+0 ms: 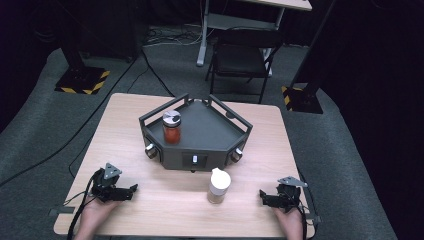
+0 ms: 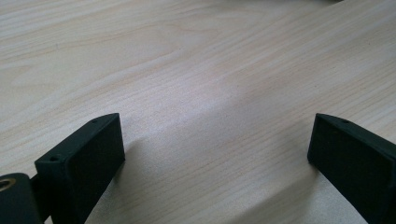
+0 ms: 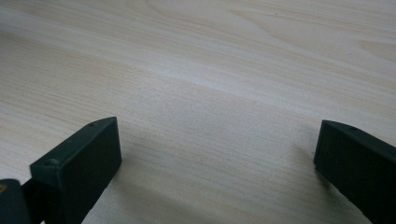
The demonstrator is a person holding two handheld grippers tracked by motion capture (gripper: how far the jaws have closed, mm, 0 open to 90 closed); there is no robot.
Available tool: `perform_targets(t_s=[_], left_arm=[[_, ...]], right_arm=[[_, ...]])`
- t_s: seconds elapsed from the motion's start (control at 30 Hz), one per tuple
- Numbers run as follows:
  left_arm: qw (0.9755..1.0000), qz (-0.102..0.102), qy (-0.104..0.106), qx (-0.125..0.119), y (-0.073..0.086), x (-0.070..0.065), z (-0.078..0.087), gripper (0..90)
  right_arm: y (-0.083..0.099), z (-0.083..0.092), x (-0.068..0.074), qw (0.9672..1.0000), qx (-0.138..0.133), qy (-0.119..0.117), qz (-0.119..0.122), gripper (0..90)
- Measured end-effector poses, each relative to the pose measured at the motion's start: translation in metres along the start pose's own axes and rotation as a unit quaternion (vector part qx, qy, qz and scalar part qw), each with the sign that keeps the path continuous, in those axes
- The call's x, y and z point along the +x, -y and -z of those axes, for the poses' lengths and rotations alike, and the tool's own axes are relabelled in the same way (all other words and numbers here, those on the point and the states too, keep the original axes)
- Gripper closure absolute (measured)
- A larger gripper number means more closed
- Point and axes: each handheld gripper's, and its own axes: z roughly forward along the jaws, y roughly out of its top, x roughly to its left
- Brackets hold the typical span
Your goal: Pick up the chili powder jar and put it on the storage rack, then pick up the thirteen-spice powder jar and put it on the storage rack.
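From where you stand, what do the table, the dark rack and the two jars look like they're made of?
Table: pale wood or wood-look laminate, matt, with visible grain. Rack: dark grey, matt, probably plastic or painted metal; hard to tell. Red jar: clear glass or plastic, red contents showing through, shiny silvery lid. Front jar: clear body with tan contents, white cap, likely plastic.

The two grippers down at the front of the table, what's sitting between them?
Between the left gripper and the right gripper, the high view shows a white-capped jar standing on the table.

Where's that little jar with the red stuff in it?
In the high view, the red-filled jar stands on the left part of the dark grey rack, behind the white-capped jar.
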Motion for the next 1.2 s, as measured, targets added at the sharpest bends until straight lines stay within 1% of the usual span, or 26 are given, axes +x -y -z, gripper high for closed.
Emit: perform_targets(t_s=[0.83, 0.97, 1.03, 1.13, 1.2], left_arm=[[1.0000, 0.001, 0.000, -0.001, 0.0003, -0.0002, -0.0002, 3.1], [1.0000, 0.002, 0.000, -0.001, 0.0003, -0.0001, -0.0002, 3.0], [1.0000, 0.002, 0.000, -0.001, 0.0002, -0.0001, -0.0002, 3.0], [1.0000, 0.002, 0.000, -0.001, 0.0002, -0.0001, -0.0002, 3.0], [1.0000, 0.001, 0.000, -0.001, 0.0001, -0.0001, -0.0003, 3.0]], right_arm=[[0.0001, 0.0002, -0.0002, 1.0000, 0.000, -0.001, 0.000, 0.0], [0.0010, 0.0013, -0.0010, 1.0000, -0.001, -0.005, 0.004, 0.7], [0.0008, 0.0020, -0.0010, 0.9999, 0.000, -0.008, 0.007, 2.5], [-0.0007, 0.0031, -0.0053, 0.9997, -0.001, -0.023, 0.003, 3.8], [-0.0005, 0.0045, -0.0052, 0.9997, -0.004, -0.025, 0.003, 4.3]])
